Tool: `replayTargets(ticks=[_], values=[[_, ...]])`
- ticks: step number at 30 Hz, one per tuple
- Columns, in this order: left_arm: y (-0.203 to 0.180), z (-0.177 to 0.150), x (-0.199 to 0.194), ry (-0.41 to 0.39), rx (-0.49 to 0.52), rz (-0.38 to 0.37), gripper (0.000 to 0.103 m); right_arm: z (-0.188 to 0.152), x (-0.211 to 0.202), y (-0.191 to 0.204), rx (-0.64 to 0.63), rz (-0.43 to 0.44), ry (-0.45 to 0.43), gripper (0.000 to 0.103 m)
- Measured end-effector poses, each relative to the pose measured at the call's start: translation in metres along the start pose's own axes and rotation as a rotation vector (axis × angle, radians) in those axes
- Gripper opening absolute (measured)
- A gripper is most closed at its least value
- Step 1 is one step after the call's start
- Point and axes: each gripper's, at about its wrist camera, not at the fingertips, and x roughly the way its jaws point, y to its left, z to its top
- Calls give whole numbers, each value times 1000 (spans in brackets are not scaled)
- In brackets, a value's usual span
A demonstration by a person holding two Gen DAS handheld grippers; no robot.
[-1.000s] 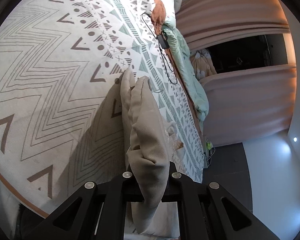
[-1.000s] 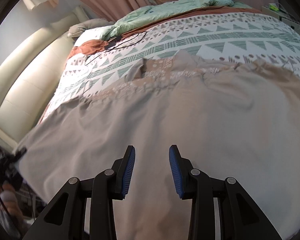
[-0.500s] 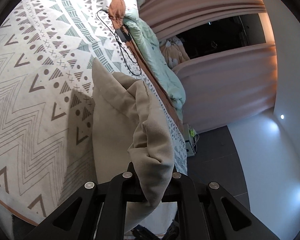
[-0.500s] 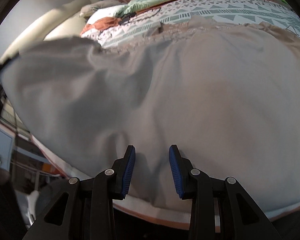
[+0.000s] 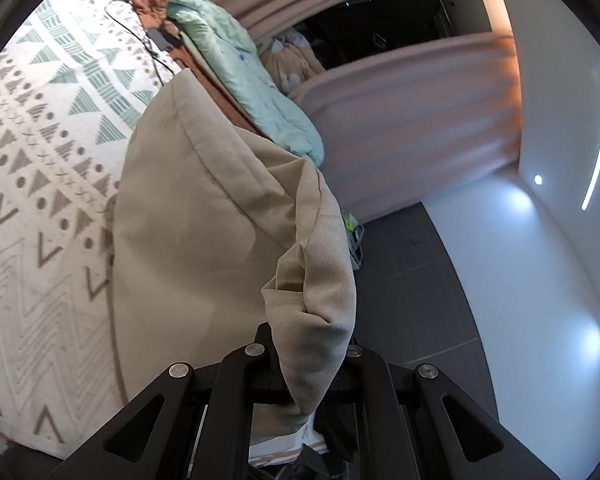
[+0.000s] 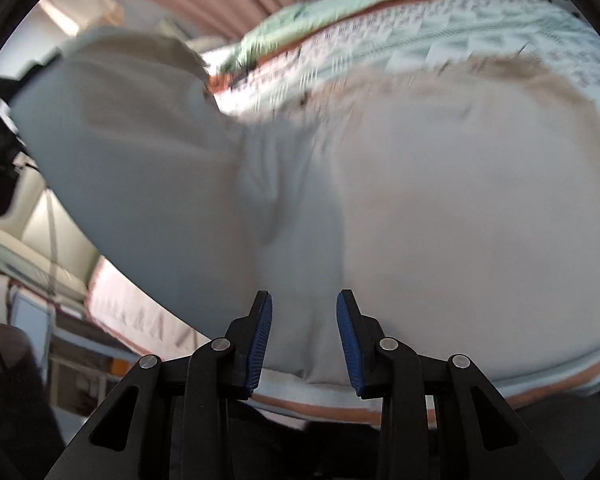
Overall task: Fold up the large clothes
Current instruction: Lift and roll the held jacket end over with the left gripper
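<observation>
A large beige garment lies on the patterned bedspread, one edge raised. My left gripper is shut on a bunched corner of it and holds that corner up off the bed. In the right wrist view the same beige garment spreads over the bed, with its left side lifted in a fold by the other gripper at the frame's left edge. My right gripper hovers over the near hem, its blue pads apart and opening, not pressing on the cloth.
A mint-green duvet and a black cable with charger lie at the far side of the bed. Pink curtains hang beyond, beside dark floor. The bed's near edge with an orange stripe sits just under the right gripper.
My left gripper has risen and swung toward the curtains, pulling the garment's corner up and across. The right gripper has drawn back to the bed's near edge and its jaws have widened slightly.
</observation>
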Motion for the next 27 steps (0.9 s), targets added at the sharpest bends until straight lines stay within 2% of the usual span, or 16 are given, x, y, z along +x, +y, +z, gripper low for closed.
replayTargets(ticks=[1,3,7,12,19,27], values=[[-6,-2,7,10,0,-5,8,3,-12,-4,9,6,-24,48],[-16,-6,22,32,1,-12,8,7,-40,-15,31,9,-83,54],[-30,-15,58,78,-6,-20,8,11,-93,-53,106,17,-182,54],[-44,-34,107,147,-12,-18,8,6,-135,-106,226,-34,-258,55],[-61,-79,177,276,9,-8,8,-12,-160,-177,387,-90,-274,55],[-79,-147,237,430,69,19,8,-26,-173,-216,453,-111,-279,55]])
